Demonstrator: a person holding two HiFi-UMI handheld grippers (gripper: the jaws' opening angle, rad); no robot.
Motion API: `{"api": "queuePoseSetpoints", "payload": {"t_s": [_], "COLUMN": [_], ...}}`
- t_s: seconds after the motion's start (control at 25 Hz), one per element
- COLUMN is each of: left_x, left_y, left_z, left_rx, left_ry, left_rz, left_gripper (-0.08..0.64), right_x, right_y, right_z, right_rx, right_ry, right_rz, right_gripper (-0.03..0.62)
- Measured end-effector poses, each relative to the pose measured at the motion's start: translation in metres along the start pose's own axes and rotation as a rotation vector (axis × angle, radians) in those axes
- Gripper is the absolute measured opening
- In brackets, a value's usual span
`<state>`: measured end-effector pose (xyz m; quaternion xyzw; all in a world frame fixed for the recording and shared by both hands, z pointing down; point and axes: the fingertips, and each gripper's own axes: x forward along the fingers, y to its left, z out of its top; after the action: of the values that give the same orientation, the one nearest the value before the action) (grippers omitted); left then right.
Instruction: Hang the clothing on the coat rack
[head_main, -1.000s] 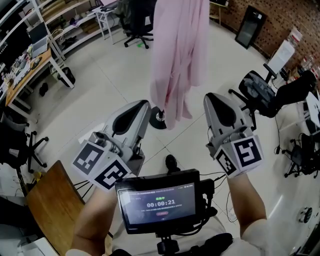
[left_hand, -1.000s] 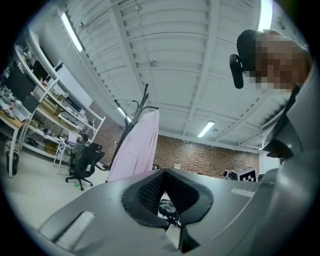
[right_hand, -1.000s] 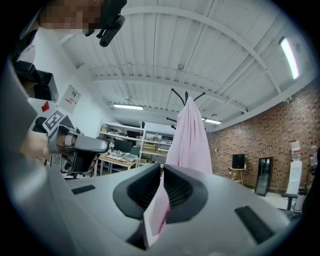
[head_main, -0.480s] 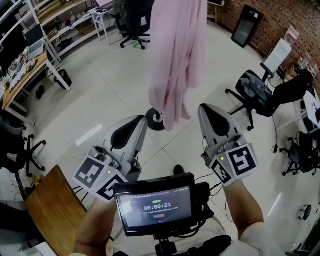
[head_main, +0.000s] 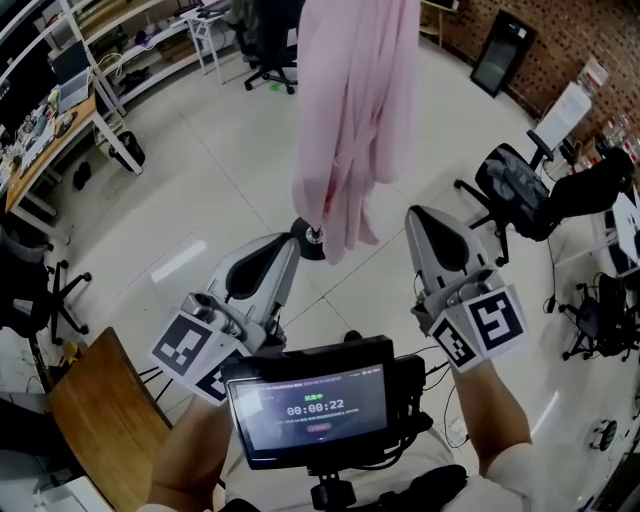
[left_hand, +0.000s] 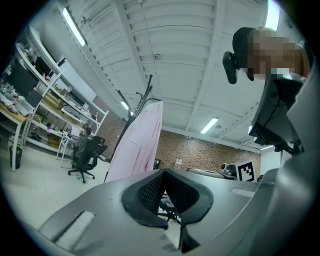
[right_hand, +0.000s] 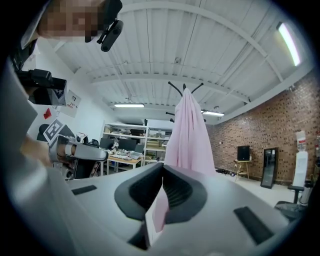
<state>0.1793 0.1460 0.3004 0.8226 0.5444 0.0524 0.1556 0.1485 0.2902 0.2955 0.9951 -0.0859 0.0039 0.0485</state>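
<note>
Your left gripper and right gripper are both clenched on nothing, held low near the coat rack base. The pink garment hangs draped down the rack. It looks light, soft and limp, probably slippery. If you regrab, pinch bunched fabric up by the rack's hooks.

In my head view the garment runs off the top edge and hides all of the rack but its base.
</note>
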Motion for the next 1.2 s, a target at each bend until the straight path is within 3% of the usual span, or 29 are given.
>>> {"api": "queuePoseSetpoints", "payload": {"t_s": [0.64, 1.2], "left_x": [0.044, 0.066], "left_y": [-0.014, -0.02], "left_z": [-0.002, -0.016], "left_rx": [-0.004, -0.022], "left_ry": [-0.01, 0.013], "left_rz": [0.012, 0.025], "left_gripper": [0.002, 0.002], "right_x": [0.017, 0.027], "right_y": [-0.042, -0.057], "right_z": [0.018, 0.01], "right_rx": [-0.023, -0.007], "right_ry": [-0.031, -0.006], "right_rz": [0.06, 0.09], "right_gripper": [0.0, 0.002]}}
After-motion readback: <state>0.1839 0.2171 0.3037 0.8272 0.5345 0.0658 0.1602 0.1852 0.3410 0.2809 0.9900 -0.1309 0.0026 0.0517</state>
